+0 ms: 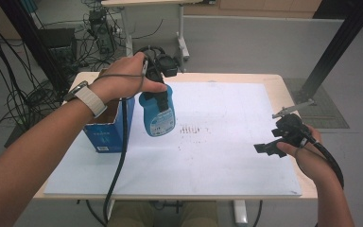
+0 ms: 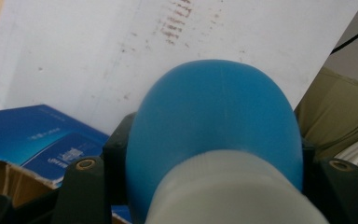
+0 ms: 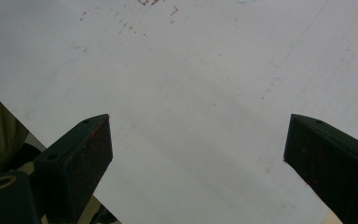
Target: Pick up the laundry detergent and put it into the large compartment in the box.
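Note:
A blue plastic bottle (image 1: 158,116) with a white cap hangs upright above the white sheet, just right of the blue cardboard box (image 1: 105,135). My left gripper (image 1: 161,97) is shut on the bottle from above. In the left gripper view the bottle (image 2: 214,121) bulges between the two black jaws, its pale cap nearest the camera, with the box (image 2: 51,140) lower left. My right gripper (image 1: 268,149) hovers open near the table's right edge. In the right gripper view my right gripper (image 3: 196,144) has its jaws wide apart over bare white sheet, with nothing between them.
A white sheet (image 1: 208,156) with small reddish marks (image 1: 191,129) covers most of the wooden table (image 1: 276,82). The open-topped box stands at the left side. Cables and equipment lie on the floor beyond the far edge. A metal clip (image 1: 290,109) sits at the right edge.

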Demonstrator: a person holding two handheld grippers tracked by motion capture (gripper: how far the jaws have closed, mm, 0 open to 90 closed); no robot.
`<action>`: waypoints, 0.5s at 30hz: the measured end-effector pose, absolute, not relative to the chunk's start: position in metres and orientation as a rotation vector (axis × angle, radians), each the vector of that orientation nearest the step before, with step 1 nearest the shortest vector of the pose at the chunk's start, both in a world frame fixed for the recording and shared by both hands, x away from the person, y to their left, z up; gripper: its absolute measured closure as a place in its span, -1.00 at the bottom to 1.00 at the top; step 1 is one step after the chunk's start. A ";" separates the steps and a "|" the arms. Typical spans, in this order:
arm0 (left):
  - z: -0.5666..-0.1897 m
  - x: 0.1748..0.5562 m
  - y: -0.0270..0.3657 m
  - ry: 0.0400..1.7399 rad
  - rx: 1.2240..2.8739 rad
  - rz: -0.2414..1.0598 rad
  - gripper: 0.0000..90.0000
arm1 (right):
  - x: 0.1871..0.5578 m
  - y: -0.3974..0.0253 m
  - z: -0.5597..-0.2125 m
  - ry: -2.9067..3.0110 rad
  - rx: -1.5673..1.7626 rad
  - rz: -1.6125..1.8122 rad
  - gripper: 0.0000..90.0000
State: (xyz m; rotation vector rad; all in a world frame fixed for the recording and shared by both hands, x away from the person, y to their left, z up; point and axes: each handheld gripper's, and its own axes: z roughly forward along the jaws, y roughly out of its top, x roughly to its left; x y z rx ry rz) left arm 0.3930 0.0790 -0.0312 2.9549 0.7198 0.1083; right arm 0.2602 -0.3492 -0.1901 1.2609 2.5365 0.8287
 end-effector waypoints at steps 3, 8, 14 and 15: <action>-0.022 0.393 0.081 0.755 2.948 0.127 -0.13 | 0.260 -0.349 -0.190 2.535 1.260 0.827 -0.83; -0.010 0.393 0.087 0.815 2.920 0.133 -0.13 | 0.262 -0.348 -0.189 2.539 1.257 0.829 -0.83; -0.001 0.393 0.088 0.875 2.910 0.139 -0.13 | 0.263 -0.344 -0.189 2.540 1.239 0.828 -0.83; 0.001 0.394 0.088 0.885 2.907 0.135 -0.13 | 0.264 -0.344 -0.189 2.542 1.238 0.825 -0.83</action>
